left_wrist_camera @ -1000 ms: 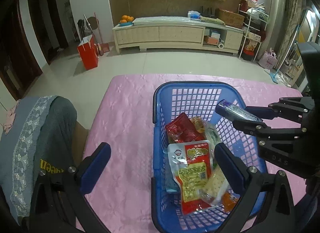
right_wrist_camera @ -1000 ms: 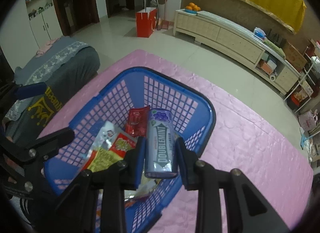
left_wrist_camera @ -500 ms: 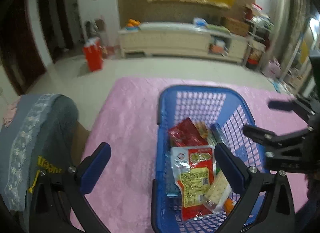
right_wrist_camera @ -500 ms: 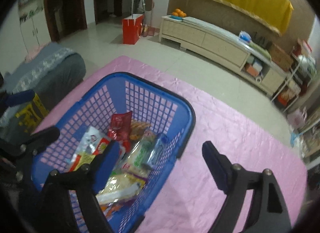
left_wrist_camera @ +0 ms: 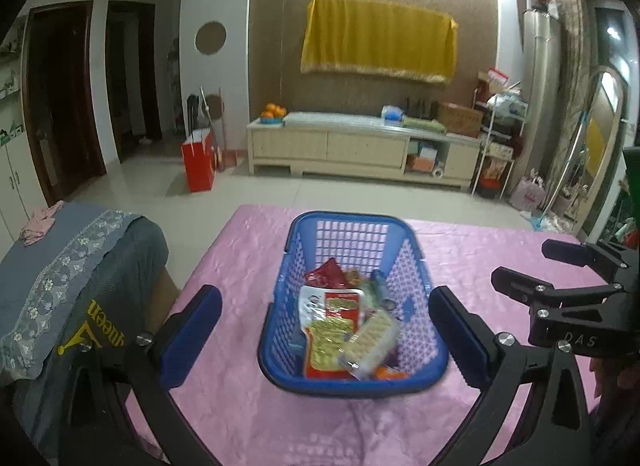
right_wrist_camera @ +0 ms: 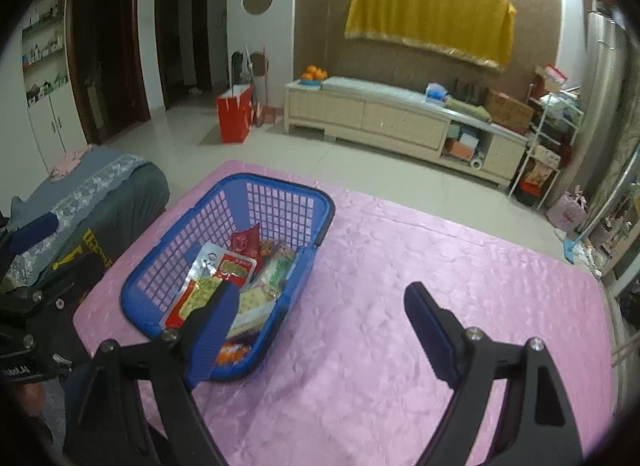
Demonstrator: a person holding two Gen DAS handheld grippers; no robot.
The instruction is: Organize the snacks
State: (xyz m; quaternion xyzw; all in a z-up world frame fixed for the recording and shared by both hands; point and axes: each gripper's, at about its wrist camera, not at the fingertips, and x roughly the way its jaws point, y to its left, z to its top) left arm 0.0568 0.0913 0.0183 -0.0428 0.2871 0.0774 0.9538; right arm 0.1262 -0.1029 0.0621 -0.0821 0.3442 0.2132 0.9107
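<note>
The blue basket [left_wrist_camera: 298,262] sits mid-frame in my left view on the pink cloth [left_wrist_camera: 240,406] over the bench, and left of centre in my right view [right_wrist_camera: 160,266]. Inside it lies a heap of snacks: a red and yellow packet [left_wrist_camera: 332,330] with print too small to read, a red pouch [left_wrist_camera: 326,272] behind it toward the far wall, a clear pack of crackers [left_wrist_camera: 370,336] lying across the packet's right side, a green-printed pack [right_wrist_camera: 276,270], a small bluish stick pack [left_wrist_camera: 380,286] against the right wall, and something orange [left_wrist_camera: 386,374] at the near end.

My left tool [left_wrist_camera: 324,338] is spread wide with nothing between its blue pads. My right tool [right_wrist_camera: 320,318] is spread wide too and empty; in the left view it shows at the right edge [left_wrist_camera: 560,270], its body lettered "DAS".

At lower left, a grey cloth [left_wrist_camera: 100,306] carries yellow letters I cannot read fully.
</note>
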